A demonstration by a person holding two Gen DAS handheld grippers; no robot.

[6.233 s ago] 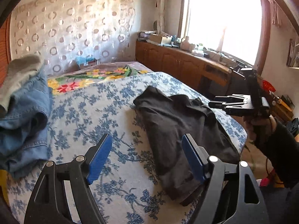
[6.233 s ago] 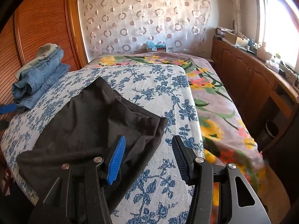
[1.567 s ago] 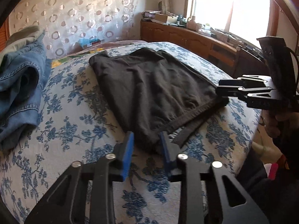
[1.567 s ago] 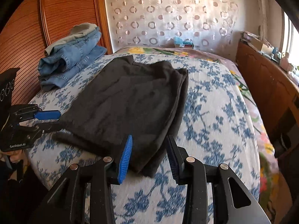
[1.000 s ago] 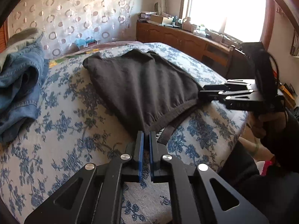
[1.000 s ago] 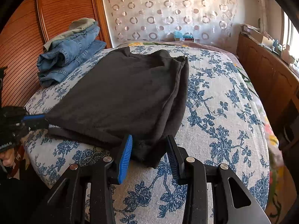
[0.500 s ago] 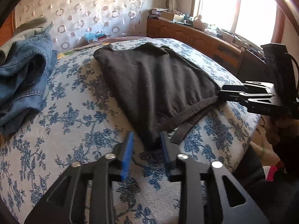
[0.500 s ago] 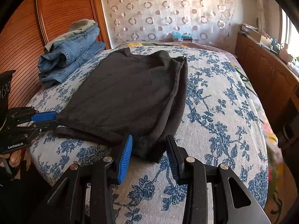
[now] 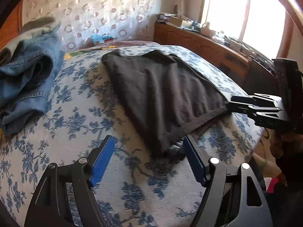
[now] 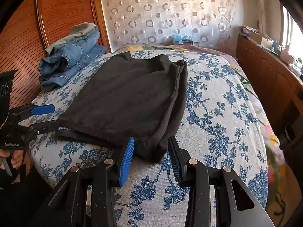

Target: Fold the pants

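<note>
Black folded pants (image 9: pixel 161 94) (image 10: pixel 128 94) lie flat on the flowered bed (image 9: pixel 75 132). In the left wrist view my left gripper (image 9: pixel 148 140) is opening, its blue pads wide apart. The pants' near waistband corner lies on the bed between them, and neither pad touches it. In the right wrist view my right gripper (image 10: pixel 151 141) is shut on the other near corner, with bunched fabric filling the gap between its pads. Each gripper also shows from the side in the other camera: the left gripper (image 10: pixel 51 118), the right gripper (image 9: pixel 230 106).
A pile of folded blue jeans (image 9: pixel 24 79) (image 10: pixel 72 60) sits at the bed's far left, against a slatted wooden door (image 10: pixel 28 47). A wooden cabinet (image 10: pixel 265 71) with clutter runs along the right under the window. The bed's near edge drops off just below both grippers.
A second ago my left gripper was shut on the pants' near corner. It has since opened and let the corner go. My right gripper and its corner have not moved.
</note>
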